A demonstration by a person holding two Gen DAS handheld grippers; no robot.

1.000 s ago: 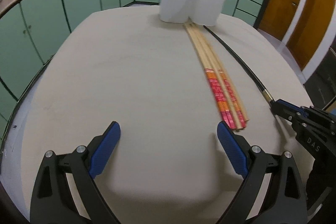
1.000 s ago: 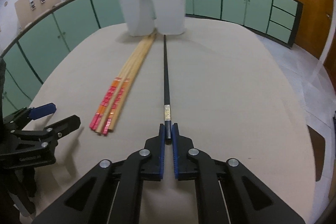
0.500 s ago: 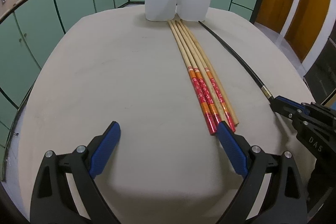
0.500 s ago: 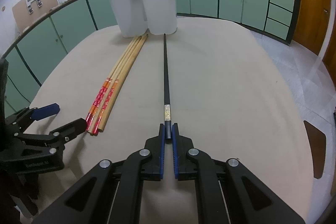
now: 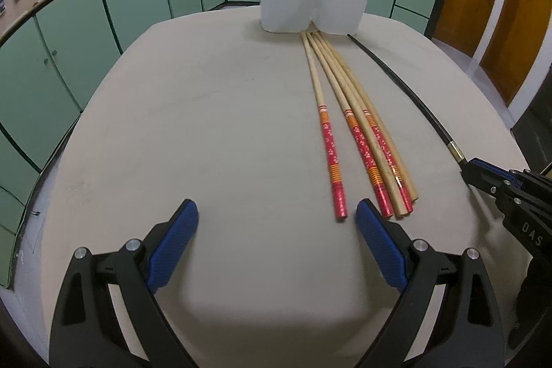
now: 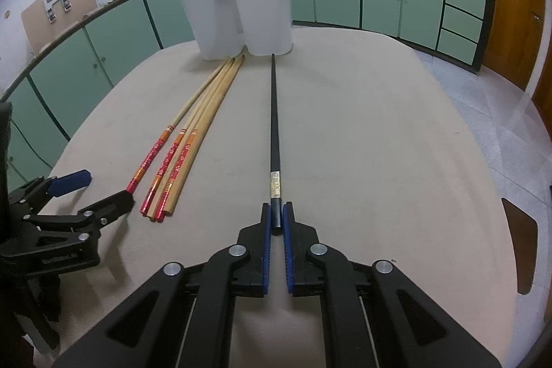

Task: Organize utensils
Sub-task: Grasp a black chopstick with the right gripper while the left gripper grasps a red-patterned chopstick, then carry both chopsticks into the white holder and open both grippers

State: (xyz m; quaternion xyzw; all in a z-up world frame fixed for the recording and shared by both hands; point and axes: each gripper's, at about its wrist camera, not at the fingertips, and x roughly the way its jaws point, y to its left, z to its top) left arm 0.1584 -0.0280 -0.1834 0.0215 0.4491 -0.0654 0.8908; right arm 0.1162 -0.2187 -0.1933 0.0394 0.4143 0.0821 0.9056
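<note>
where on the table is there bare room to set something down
The table is bare left of the wooden chopsticks, out to the edge. Right of the black chopstick it is bare too. The strip between the two is narrow. The far end by the white holder is crowded.

Your left tool has swung toward the wooden chopsticks, its right pad now just beside their red ends. The bundle has fanned out: one chopstick lies apart from the others.
</note>
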